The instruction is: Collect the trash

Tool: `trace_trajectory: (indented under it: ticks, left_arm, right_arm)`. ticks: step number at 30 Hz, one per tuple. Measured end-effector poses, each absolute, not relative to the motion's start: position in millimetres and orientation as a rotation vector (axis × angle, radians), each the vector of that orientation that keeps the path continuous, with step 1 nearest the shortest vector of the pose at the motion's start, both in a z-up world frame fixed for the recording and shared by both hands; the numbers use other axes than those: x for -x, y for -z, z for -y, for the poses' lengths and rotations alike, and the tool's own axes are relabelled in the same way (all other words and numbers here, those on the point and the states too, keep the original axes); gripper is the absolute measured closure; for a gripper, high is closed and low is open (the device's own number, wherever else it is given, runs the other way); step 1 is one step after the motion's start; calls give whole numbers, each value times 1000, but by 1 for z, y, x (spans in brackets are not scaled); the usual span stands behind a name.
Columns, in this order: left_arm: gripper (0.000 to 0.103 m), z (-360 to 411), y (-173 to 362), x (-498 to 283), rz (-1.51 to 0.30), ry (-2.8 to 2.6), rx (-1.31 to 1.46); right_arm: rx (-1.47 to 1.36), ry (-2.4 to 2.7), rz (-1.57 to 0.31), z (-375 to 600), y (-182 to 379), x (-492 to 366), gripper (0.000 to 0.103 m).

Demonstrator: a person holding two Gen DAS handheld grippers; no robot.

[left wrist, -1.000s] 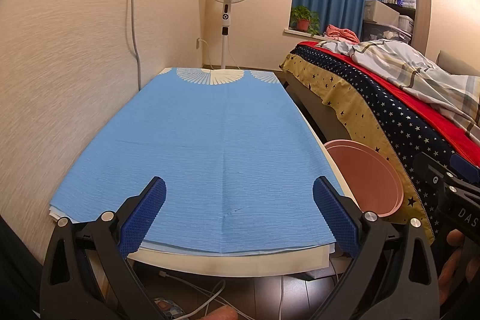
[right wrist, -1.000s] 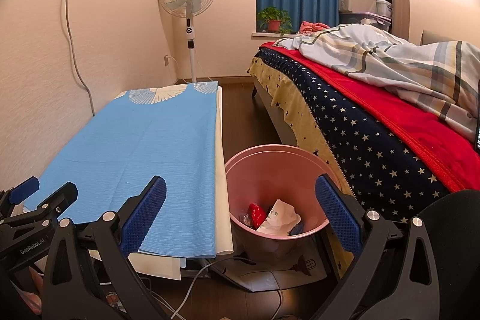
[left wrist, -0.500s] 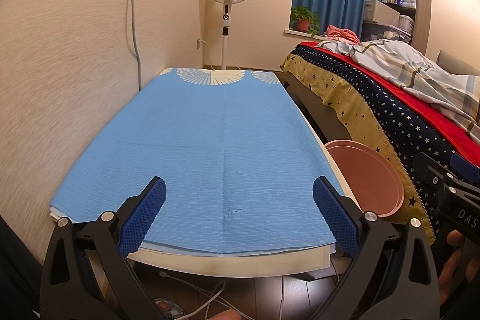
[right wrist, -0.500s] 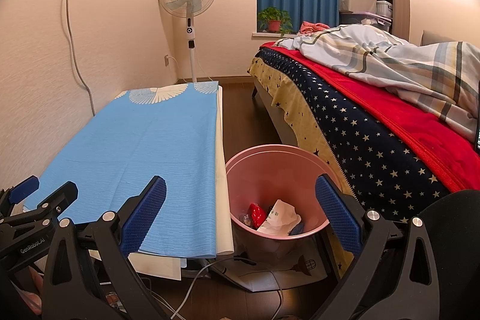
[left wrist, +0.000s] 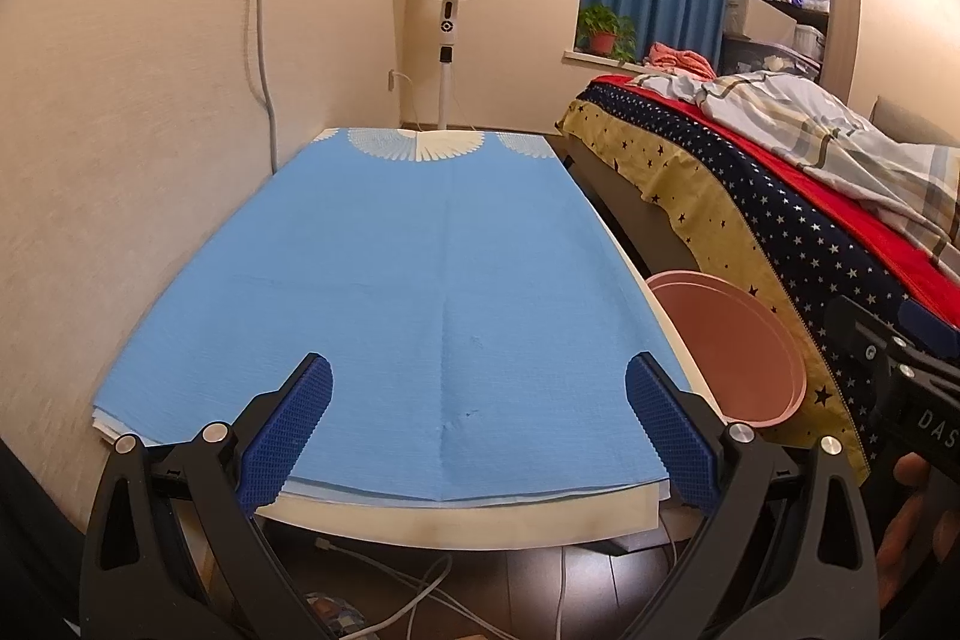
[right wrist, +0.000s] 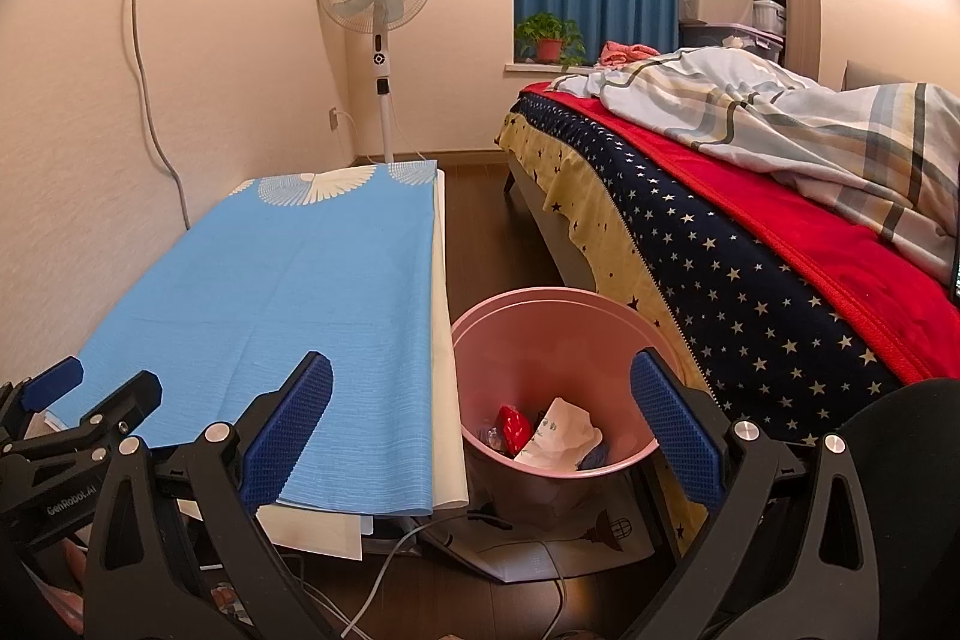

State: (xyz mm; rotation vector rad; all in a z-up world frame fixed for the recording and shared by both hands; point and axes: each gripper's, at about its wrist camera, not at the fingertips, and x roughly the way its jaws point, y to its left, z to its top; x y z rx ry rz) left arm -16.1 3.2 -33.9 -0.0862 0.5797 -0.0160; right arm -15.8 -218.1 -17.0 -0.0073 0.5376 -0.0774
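Beside the bed: I hold both grippers level over the near end of the low table [left wrist: 600, 517], which is covered by a blue cloth [left wrist: 420, 280].
Left gripper [left wrist: 477, 430]: fingers spread wide, nothing between them, aimed along the cloth.
Right gripper [right wrist: 480, 430]: also spread wide and empty, aimed at the pink trash bin [right wrist: 528, 307].
Trash: a crumpled white wrapper [right wrist: 561, 436] and a red piece [right wrist: 513, 421] lie in the bottom of the bin, which stands on the floor between the table and the star-patterned bedspread [right wrist: 750, 292].
Change over the last second: almost none; both views match the earlier ones, with only a slight drift in framing. Neither pair of fingers has moved.
Meaning for the task: I see no loose trash on the cloth, so I judge the collecting is done or I am pausing.
Floor: cables [right wrist: 384, 556] trail under the table's near edge; what else lies there I cannot tell.
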Motion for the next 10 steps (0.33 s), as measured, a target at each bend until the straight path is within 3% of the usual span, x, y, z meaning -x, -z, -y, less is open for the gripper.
trace_trajectory:
  ticks: [10]
  left_arm:
    - [8, -4, 36, 12, -588, -7, 95]
  right_arm:
    - [7, 76, -537, 218, 17, 16, 5]
